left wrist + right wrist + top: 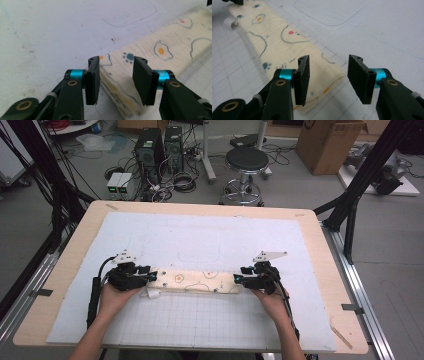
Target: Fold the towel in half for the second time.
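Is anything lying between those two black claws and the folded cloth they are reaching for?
Nothing visible. The left gripper and right gripper each stand open at an end of the folded cloth, with bare mat around.

No text, label, brand, number or sign can be read in any of the views. A dark mark is seen on the side of the cardboard box (327,142) at the upper right of the high view, but it is too small and cut off to be made out. The fronts of the two pale devices (119,185) on the floor at the upper left are too blurred for any display to be read. Only printed pictures, not letters, are carried by the folded cloth (140,62) at the centre right of the left gripper view.
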Tool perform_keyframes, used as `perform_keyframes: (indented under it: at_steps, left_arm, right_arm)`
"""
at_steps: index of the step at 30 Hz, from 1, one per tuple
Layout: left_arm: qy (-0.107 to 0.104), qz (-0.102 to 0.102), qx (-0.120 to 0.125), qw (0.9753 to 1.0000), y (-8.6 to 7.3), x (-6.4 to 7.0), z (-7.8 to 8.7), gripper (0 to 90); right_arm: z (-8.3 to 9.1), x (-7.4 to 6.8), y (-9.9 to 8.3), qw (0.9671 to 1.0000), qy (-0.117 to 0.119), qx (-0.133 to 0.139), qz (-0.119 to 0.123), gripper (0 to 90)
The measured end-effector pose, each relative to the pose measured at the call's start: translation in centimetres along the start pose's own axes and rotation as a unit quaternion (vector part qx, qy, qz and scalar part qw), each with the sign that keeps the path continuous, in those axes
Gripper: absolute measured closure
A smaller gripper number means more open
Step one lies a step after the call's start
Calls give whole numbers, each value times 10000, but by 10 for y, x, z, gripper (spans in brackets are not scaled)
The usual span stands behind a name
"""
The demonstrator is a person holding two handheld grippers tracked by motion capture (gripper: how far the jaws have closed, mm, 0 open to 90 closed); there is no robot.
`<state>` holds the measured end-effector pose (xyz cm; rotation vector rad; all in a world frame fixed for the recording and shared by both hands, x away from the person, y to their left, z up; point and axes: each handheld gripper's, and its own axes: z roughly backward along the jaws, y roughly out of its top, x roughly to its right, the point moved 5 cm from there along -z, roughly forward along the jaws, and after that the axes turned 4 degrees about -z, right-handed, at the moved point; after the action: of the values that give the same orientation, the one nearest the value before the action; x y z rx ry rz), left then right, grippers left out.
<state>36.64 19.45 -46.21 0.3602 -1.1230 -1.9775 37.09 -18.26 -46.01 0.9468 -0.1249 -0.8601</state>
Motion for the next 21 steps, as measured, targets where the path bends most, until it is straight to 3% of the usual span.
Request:
perform_keyframes:
  at_steps: [3,5,11,13,17,21]
  left_arm:
    - [89,231,-209,9995,-6,-8,-9,546]
    - [26,309,-247,9992,-8,-10,-11,542]
    - [-185,317,-214,9991,-8,-8,-13,604]
    - [-188,243,-248,9992,-8,-7,-13,649]
    - [-254,299,-208,9990,-8,-5,-14,751]
    - [-153,256,-115,9995,-5,-5,-11,792]
  right_arm:
    - [-8,6,-1,9998,-34,-104,-160,513]
    - [-12,8,-1,9996,29,-127,-262,516]
    - [-16,12,-7,9976,299,-328,-532,644]
    - [-16,12,-7,9976,329,-359,-494,675]
    - [-18,7,-8,9973,430,-454,-381,776]
    - [-14,5,-4,9979,400,-416,-281,805]
